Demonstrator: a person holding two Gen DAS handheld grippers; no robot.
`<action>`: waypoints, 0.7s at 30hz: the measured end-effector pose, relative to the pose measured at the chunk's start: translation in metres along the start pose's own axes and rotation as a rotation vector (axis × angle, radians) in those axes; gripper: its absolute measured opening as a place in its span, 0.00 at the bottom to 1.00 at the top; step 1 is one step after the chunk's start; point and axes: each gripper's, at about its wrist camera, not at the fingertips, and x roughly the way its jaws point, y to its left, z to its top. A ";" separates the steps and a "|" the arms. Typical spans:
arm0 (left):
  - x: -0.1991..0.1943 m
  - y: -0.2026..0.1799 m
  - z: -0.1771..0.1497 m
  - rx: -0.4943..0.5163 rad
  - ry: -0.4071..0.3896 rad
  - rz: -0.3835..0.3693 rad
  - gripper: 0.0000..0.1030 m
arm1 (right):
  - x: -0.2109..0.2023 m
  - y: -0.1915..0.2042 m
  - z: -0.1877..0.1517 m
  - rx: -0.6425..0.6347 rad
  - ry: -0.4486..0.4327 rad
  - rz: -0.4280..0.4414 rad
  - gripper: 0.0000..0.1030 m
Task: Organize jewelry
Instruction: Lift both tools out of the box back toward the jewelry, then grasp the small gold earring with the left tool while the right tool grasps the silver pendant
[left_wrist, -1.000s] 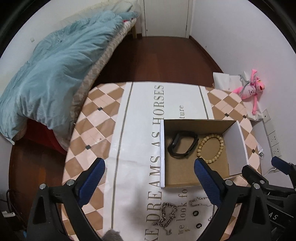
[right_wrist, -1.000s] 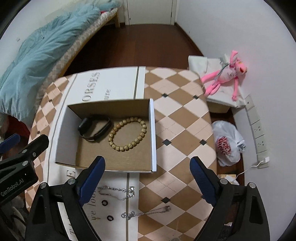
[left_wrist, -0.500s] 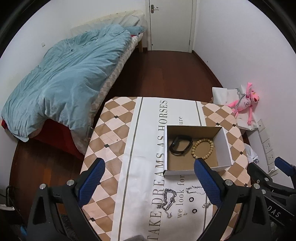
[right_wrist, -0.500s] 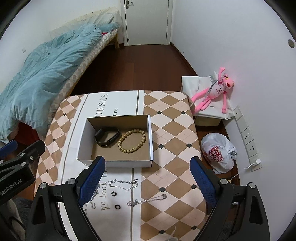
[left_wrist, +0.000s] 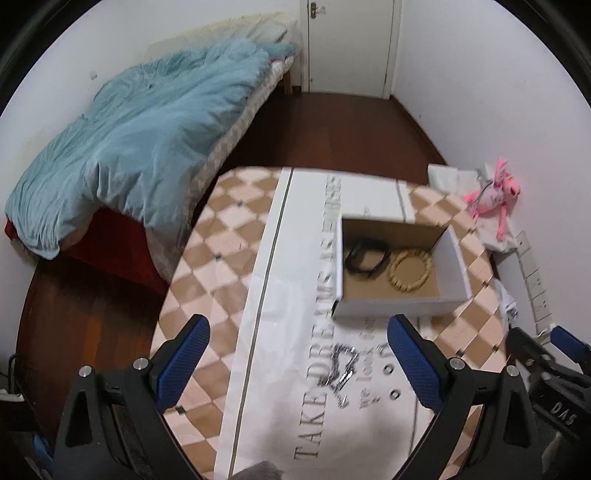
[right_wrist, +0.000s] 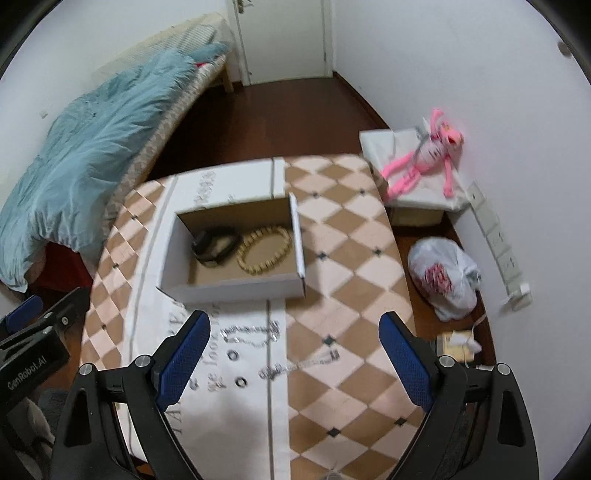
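We note a bed (left_wrist: 140, 147) beside the checkered tabletop (right_wrist: 343, 266), with a pink plush toy (right_wrist: 424, 162) and a plastic bag (right_wrist: 443, 280) near the wall. The cardboard box (right_wrist: 229, 286) holds a black band (right_wrist: 214, 245) and a bead bracelet (right_wrist: 264, 249). Chains (right_wrist: 251, 332) and rings (right_wrist: 236, 369) lie loose before the box. Our left tool (left_wrist: 297, 362) and right tool (right_wrist: 293, 362) hover spread wide, gripping nothing.

Both wrist views overlook the box (left_wrist: 399, 310) from above.
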 end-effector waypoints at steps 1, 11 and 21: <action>0.005 0.001 -0.005 0.001 0.014 -0.005 0.95 | 0.007 -0.006 -0.007 0.019 0.020 -0.005 0.91; 0.074 -0.001 -0.062 0.059 0.179 0.029 0.95 | 0.079 -0.036 -0.059 0.103 0.171 0.054 0.83; 0.097 0.009 -0.090 0.047 0.225 0.056 0.95 | 0.111 0.035 -0.086 -0.089 0.178 0.168 0.40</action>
